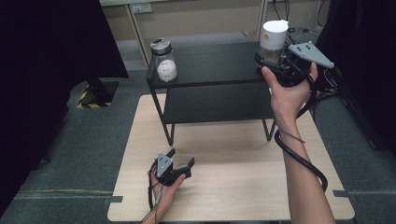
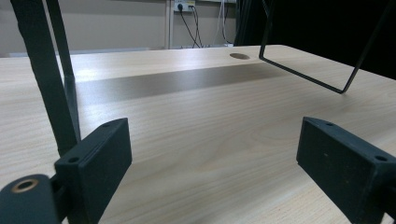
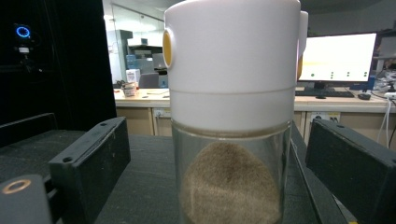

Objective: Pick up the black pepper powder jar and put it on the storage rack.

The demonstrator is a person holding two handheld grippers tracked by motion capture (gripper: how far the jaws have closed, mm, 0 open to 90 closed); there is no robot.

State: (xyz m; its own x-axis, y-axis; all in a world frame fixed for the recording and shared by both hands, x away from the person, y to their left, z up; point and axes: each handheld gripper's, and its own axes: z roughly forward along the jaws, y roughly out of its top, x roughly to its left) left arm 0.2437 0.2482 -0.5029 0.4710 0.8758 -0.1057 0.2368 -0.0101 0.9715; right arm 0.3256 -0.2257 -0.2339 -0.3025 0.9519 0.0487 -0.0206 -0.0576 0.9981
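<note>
My right gripper (image 3: 215,158) stands released around the white-lidded jar (image 3: 232,116) on the far-right shelf (image 1: 210,63) — placement looks done — next, I judge, withdraw without tipping it.

white-lidded jar (image 1: 273,41) blocking shelf's (image 1: 210,65) right end, middle free
</note>
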